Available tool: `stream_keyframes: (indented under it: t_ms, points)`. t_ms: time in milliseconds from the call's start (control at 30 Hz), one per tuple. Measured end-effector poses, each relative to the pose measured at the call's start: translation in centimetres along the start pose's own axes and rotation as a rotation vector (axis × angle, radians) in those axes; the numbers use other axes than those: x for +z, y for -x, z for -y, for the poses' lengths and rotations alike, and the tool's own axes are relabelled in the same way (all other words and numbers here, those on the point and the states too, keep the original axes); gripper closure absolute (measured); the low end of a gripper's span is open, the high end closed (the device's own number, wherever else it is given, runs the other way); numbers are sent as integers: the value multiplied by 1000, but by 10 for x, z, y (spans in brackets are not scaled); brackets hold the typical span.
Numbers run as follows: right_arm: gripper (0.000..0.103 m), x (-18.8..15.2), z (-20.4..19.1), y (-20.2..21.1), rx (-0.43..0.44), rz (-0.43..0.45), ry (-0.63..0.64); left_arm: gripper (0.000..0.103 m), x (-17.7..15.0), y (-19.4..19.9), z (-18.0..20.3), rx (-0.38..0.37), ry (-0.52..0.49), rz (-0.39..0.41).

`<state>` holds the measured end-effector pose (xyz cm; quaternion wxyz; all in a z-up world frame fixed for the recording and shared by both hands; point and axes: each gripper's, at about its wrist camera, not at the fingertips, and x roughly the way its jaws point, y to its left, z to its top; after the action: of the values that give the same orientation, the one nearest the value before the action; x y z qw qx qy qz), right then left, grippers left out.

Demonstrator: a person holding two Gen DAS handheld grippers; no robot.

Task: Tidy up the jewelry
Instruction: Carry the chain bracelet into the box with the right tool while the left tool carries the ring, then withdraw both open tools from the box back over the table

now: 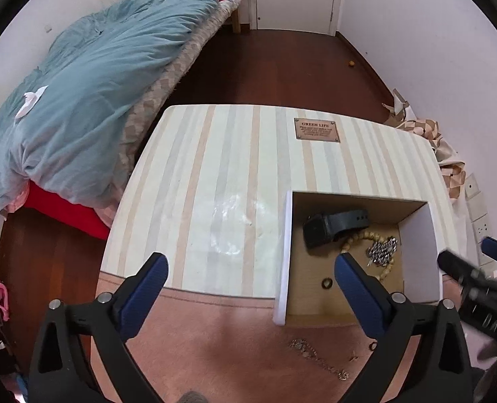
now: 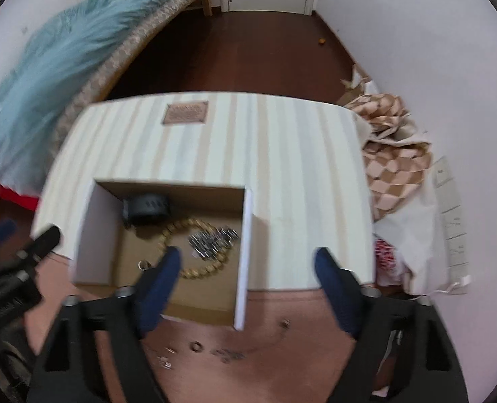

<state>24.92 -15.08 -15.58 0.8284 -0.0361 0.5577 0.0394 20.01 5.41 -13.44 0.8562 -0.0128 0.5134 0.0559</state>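
Note:
An open cardboard box (image 1: 287,252) with white walls stands on the striped table (image 1: 215,168). Inside it lie a black smartwatch (image 1: 332,226), a wooden bead bracelet (image 1: 356,240), a silver link chain (image 1: 382,252) and a small ring (image 1: 326,283). On the pink cloth (image 1: 215,329) in front of the box lie a thin chain (image 1: 310,352) and a loose ring (image 2: 196,347). My left gripper (image 1: 251,262) is open and empty, straddling the box's left wall. My right gripper (image 2: 247,255) is open and empty over the box's right wall (image 2: 245,252).
A brown plaque (image 1: 316,129) is fixed on the table's far side. A bed with a teal duvet (image 1: 80,84) stands to the left. Checked fabric (image 2: 393,154) is heaped against the right wall. Dark wooden floor (image 1: 282,67) runs to a white door.

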Motion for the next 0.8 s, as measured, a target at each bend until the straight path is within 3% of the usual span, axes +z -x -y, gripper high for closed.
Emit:
stream_keyframes:
  t_ms: [167,367,800]
  points:
    - [3,-25,-6,-1,-55,17,1,0,-17,2,2,26,-20,12]
    - [3,-36,-6,9,-58,46,-30,0,-31,7,4,24,-29,14]
    - [2,-58,2,80,-77,183,-63,0,-47,61,9,-28,-34,94]
